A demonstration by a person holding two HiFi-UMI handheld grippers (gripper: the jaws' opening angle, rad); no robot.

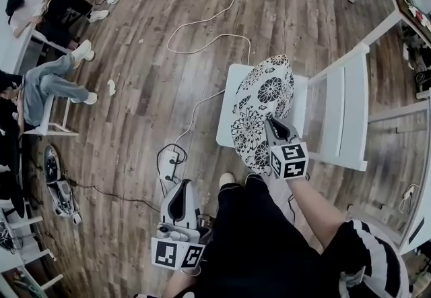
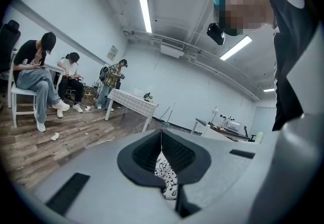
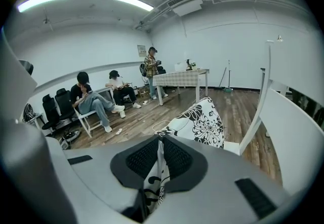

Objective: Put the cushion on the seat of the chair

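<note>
A black-and-white flowered cushion (image 1: 261, 102) lies over the seat (image 1: 230, 91) of a white chair, its near end hanging past the seat's front edge. My right gripper (image 1: 272, 124) is shut on that near end. In the right gripper view the cushion's fabric (image 3: 200, 119) is pinched between the pads of the right gripper (image 3: 160, 149), with the chair's backrest (image 3: 291, 132) to the right. My left gripper (image 1: 182, 190) hangs low beside the person's leg, apart from the chair. In its own view the left gripper (image 2: 161, 139) is shut on nothing, and the cushion (image 2: 166, 177) shows beyond it.
The chair's slatted backrest (image 1: 345, 109) stands right of the cushion. A power strip (image 1: 168, 167) and cables (image 1: 202, 27) lie on the wooden floor left of the chair. People sit on chairs (image 1: 47, 91) at the far left. A table (image 1: 399, 1) is at the upper right.
</note>
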